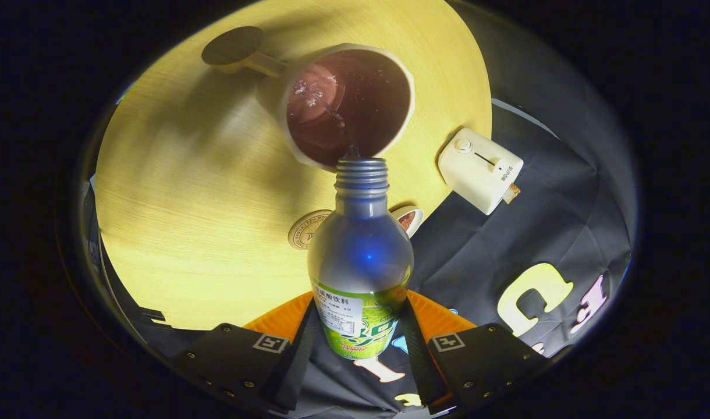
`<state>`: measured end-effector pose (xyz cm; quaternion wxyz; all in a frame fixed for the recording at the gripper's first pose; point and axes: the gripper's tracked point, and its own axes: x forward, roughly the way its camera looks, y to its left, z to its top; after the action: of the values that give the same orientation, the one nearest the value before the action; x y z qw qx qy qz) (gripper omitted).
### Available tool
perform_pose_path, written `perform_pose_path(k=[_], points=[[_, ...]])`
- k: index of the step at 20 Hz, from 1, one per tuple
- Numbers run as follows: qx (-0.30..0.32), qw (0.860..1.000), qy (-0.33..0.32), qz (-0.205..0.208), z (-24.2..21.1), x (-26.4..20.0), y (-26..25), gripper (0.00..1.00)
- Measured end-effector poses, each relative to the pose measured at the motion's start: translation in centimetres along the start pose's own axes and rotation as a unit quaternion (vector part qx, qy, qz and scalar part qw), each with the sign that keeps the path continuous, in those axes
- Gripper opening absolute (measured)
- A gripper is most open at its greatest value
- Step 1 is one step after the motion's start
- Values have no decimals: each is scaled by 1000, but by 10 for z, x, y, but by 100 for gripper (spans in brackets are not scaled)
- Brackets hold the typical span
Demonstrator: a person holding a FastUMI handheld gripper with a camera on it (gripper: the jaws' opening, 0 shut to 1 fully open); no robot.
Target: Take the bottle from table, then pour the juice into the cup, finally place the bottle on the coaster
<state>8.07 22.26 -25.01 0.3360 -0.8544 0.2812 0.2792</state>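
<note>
I have the gripper (358, 343) clamped on the bottle (359, 262), tipped with its mouth over the cup (348, 105) on the bench (186, 192), juice streaming in, so setting it on the coaster (306, 230) remains.

White toaster (480, 170) beside small dish (409, 220) on table (186, 192).

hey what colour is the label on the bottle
Bright green with a white printed panel, on the bottle held between the hand-held gripper fingers; gripper view.
</note>
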Motion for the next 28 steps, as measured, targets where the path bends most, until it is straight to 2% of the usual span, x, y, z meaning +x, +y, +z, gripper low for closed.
perform_pose_path(k=[24,28], points=[[-3,1000,12,-12,-2,-16,-5,74],[19,1000,4,1,0,-15,0,75]])
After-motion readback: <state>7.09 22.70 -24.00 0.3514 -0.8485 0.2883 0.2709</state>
